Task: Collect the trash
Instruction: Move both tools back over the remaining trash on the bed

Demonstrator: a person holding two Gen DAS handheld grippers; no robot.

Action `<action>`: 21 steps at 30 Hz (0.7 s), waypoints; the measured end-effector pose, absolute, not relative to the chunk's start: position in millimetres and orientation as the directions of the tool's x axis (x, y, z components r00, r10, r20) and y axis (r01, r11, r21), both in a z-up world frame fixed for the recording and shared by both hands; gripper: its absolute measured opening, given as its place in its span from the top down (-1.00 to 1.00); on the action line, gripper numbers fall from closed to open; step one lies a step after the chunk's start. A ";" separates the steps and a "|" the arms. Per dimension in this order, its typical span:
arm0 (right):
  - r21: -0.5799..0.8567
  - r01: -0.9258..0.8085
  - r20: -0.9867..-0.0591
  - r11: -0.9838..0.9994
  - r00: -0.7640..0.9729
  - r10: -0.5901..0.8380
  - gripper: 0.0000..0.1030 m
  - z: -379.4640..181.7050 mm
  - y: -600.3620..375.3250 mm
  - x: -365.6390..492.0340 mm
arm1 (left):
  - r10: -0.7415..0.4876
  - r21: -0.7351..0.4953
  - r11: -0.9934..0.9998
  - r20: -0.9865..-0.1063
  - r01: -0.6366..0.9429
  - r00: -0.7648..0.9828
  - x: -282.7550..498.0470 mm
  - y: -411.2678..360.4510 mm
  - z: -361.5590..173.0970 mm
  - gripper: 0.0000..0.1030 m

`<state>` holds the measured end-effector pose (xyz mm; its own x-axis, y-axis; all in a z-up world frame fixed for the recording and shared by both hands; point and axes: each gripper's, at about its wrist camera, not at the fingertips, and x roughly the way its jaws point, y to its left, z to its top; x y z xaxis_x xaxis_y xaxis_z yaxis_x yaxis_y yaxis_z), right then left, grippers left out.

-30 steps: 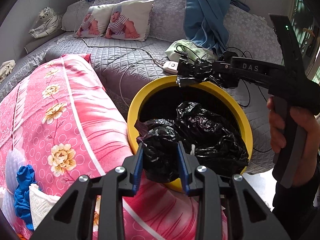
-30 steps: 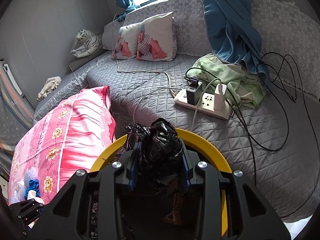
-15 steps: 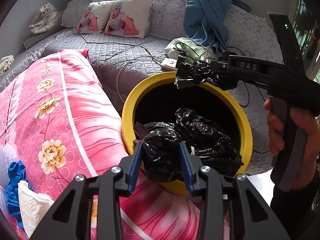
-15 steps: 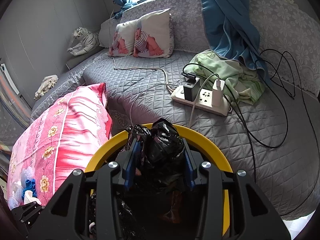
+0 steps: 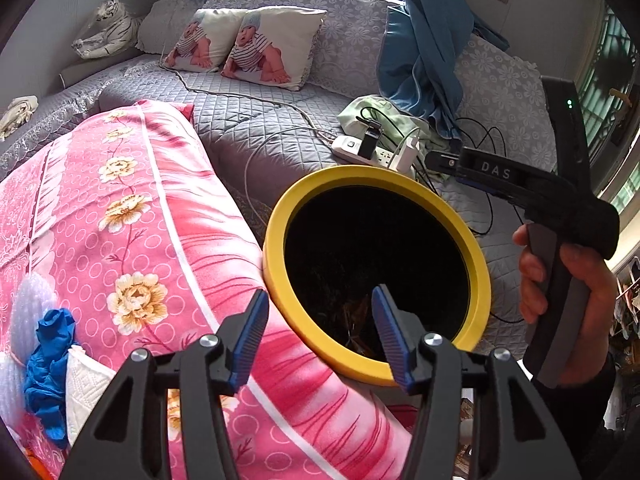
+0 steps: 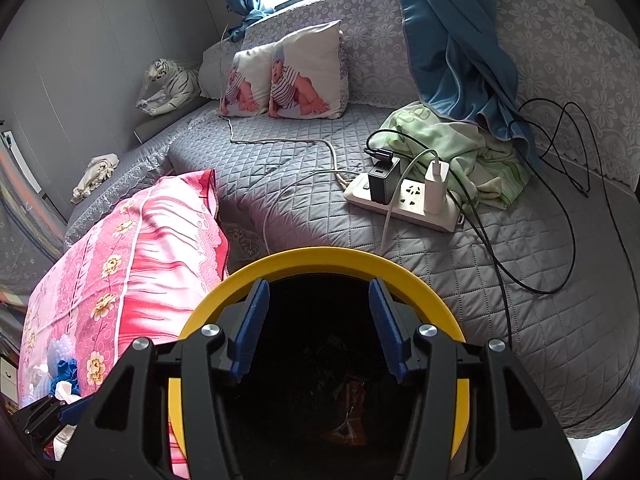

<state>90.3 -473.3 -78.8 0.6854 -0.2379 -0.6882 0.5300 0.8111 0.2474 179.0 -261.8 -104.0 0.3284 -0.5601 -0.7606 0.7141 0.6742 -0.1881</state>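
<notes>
Left gripper (image 5: 318, 326): jaws apart, just opened, nothing between them, over the near rim of the yellow bin (image 5: 478, 264). Right gripper (image 6: 316, 316): jaws likewise just opened, empty, above the bin's dark interior. Pink quilt (image 5: 132, 216) adjoins the bin's left.

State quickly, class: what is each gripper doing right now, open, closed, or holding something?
Left gripper: open, jaws just opened, nothing between them, over the yellow bin.
Right gripper: open, jaws just opened, empty, over the same bin.
</notes>
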 end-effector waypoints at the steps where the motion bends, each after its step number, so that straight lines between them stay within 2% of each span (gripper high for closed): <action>1: 0.246 0.524 -0.687 0.815 0.688 -0.235 0.04 -77.4 -470.4 90.4 | -0.564 -0.189 0.677 -0.754 0.711 0.336 179.3 -257.5 -99.6 0.01; 12: 0.281 0.369 -0.673 0.886 0.734 -0.092 0.04 -68.0 -413.3 105.7 | -0.567 -0.181 0.734 -0.692 0.654 0.446 179.8 -181.4 -55.8 0.01; 21: 0.304 0.176 -0.672 0.936 0.736 0.080 0.01 -67.5 -334.5 128.1 | -0.490 -0.167 0.831 -0.673 0.531 0.555 179.6 -75.5 -40.4 0.01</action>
<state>128.1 -334.5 -67.5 0.7365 0.0796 -0.6718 0.1764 0.9361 0.3044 179.6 -75.5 -40.4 0.5548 -0.4896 -0.6726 0.5306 0.8310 -0.1672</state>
